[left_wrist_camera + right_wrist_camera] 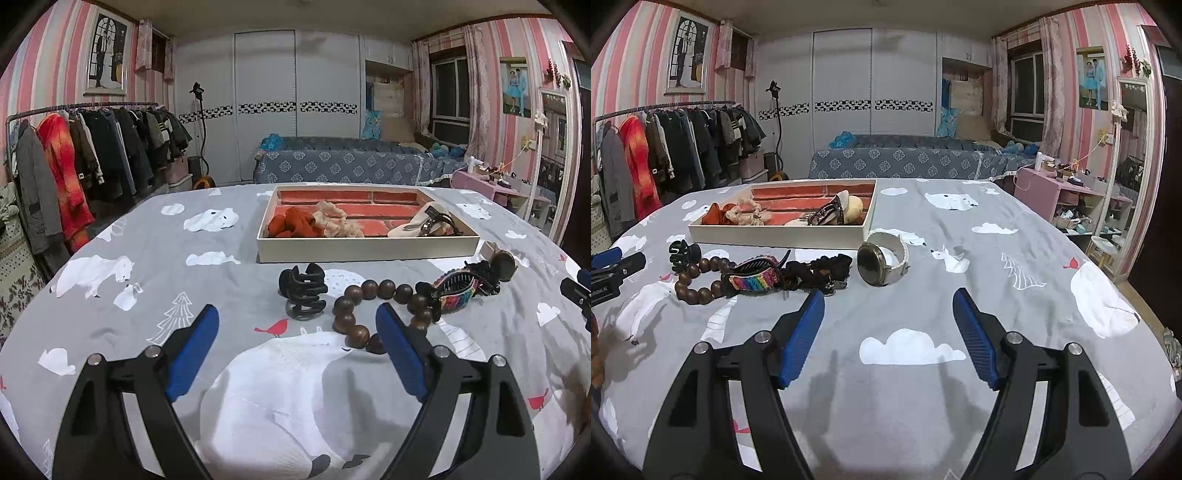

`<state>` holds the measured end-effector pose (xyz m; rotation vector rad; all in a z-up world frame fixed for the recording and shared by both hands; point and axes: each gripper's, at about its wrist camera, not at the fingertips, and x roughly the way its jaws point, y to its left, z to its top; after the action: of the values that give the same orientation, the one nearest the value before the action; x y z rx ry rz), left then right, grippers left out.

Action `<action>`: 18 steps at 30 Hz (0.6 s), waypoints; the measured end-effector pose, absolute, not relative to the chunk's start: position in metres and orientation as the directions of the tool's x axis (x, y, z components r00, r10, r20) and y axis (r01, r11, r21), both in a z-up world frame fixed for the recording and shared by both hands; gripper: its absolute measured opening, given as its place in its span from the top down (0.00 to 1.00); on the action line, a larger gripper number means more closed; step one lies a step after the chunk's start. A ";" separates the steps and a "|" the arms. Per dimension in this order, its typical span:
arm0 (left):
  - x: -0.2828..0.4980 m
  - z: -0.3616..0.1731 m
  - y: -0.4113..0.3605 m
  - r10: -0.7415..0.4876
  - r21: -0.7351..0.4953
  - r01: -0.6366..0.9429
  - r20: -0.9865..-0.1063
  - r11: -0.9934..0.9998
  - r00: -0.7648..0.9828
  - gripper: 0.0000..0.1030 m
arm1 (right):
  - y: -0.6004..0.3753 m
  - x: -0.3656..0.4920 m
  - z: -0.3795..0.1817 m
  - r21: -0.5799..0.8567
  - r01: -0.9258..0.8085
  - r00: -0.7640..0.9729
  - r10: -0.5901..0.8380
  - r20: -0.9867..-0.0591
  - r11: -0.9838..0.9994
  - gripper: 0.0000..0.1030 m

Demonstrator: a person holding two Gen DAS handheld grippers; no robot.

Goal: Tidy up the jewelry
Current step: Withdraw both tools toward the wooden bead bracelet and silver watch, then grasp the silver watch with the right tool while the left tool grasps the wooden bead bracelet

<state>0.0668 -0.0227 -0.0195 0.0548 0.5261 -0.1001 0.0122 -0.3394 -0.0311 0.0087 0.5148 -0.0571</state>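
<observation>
Grey bedspread [923, 258] printed with polar bears carries it all, and the job looks partly done: the white tray [369, 251] near the far edge already holds an orange scrunchie [291, 225], a cream one [336, 218] and a few darker pieces at its right end that I can't make out. Waiting just in front of the tray: a black claw clip [303, 291], a wooden bead bracelet [373, 310], a rainbow-banded clip [753, 282], a black scrunchie [820, 271] and a white-strapped watch [882, 264]. Both tools hover with nothing in them: the left gripper [297, 325] gapes wide before the beads, the right gripper [888, 306] stands spread short of the watch. How the tray divides inside, I cannot tell.
</observation>
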 end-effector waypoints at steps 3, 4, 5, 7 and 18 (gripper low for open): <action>0.067 -0.019 -0.023 -0.082 0.028 0.111 -0.503 0.993 0.860 0.17 | -0.339 0.013 -0.032 -0.004 0.055 0.867 -0.050 -0.495 0.998 0.31; 0.067 -0.019 -0.023 -0.082 0.029 0.112 -0.502 0.993 0.861 0.17 | -0.339 0.013 -0.032 -0.003 0.055 0.868 -0.050 -0.495 0.998 0.31; 0.067 -0.019 -0.023 -0.085 0.031 0.115 -0.503 0.993 0.860 0.17 | -0.339 0.013 -0.032 -0.003 0.055 0.868 -0.050 -0.494 0.998 0.31; 0.069 -0.021 -0.024 -0.091 0.029 0.124 -0.518 0.992 0.851 0.17 | -0.338 0.014 -0.033 -0.007 0.052 0.865 -0.049 -0.499 0.999 0.31; 0.093 -0.038 -0.053 -0.123 0.043 0.199 -0.656 0.979 0.745 0.17 | -0.340 0.026 -0.034 0.021 0.041 0.837 -0.023 -0.546 0.999 0.30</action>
<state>0.0929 -0.0528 -0.0383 0.1126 0.7089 -0.1764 0.0260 -0.3402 -0.0338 0.0326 0.5776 -0.0337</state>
